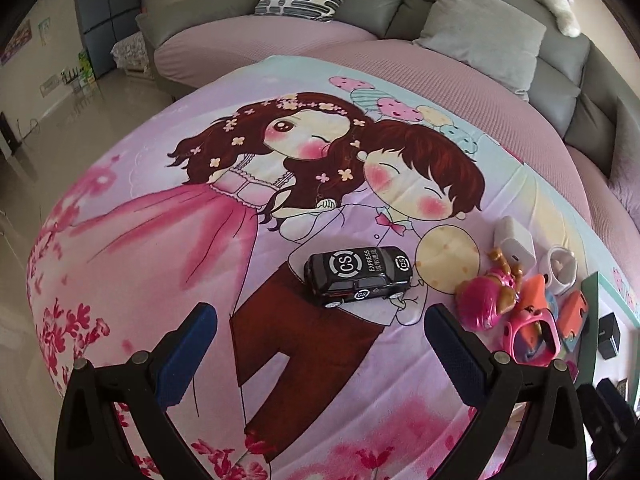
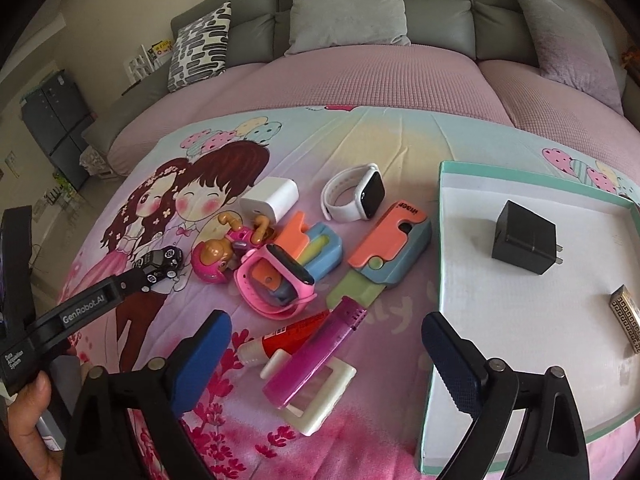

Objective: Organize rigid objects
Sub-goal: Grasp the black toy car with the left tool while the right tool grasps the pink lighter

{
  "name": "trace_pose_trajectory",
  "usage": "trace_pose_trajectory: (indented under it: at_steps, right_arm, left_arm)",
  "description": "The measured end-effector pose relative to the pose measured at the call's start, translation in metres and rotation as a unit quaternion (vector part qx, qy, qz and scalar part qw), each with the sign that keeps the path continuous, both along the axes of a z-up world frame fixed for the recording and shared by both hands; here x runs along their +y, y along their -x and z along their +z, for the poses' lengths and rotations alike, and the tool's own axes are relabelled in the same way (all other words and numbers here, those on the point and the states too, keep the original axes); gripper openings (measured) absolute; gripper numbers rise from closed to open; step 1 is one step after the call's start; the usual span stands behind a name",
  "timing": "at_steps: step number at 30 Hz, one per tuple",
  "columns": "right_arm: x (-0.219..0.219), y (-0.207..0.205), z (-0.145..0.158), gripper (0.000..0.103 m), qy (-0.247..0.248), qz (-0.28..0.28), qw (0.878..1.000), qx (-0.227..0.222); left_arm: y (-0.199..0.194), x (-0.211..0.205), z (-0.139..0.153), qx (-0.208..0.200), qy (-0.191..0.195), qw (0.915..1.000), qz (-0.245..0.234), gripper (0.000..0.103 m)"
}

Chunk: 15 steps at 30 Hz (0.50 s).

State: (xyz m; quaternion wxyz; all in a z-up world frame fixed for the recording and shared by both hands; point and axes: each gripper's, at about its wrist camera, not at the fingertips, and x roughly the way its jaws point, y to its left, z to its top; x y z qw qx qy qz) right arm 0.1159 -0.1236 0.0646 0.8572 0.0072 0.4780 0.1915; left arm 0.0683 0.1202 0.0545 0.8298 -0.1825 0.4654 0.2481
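My left gripper (image 1: 320,318) is open above the cartoon bedspread, and a black toy car (image 1: 358,276) lies just beyond its fingertips, untouched. My right gripper (image 2: 326,326) is open too. In its view, a purple lighter (image 2: 316,356) lies across a white square frame (image 2: 320,400), beside a red-and-white tube (image 2: 288,338). All three sit in the gap between the fingers with no pad touching. Further off lie a pink watch (image 2: 276,280), a white watch (image 2: 356,192), a white charger (image 2: 270,196), two orange-and-blue toy knives (image 2: 394,244) and a pup figure (image 2: 216,260).
A teal-rimmed white tray (image 2: 440,240) on the right holds a black charger (image 2: 524,238) and a gold lighter (image 2: 624,320). A hand (image 2: 28,412) grips the other tool at the lower left. A grey sofa with cushions (image 2: 348,4) runs behind the bed.
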Motion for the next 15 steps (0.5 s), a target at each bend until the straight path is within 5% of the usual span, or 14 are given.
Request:
trace_pose_trajectory:
  at_steps: [15]
  right_arm:
    - [-0.005,-0.010,-0.024,0.046,-0.023,-0.005,0.998,0.058]
  left_arm:
    - [-0.035,0.001,-0.027,0.006,0.043,0.9990,0.012,0.103]
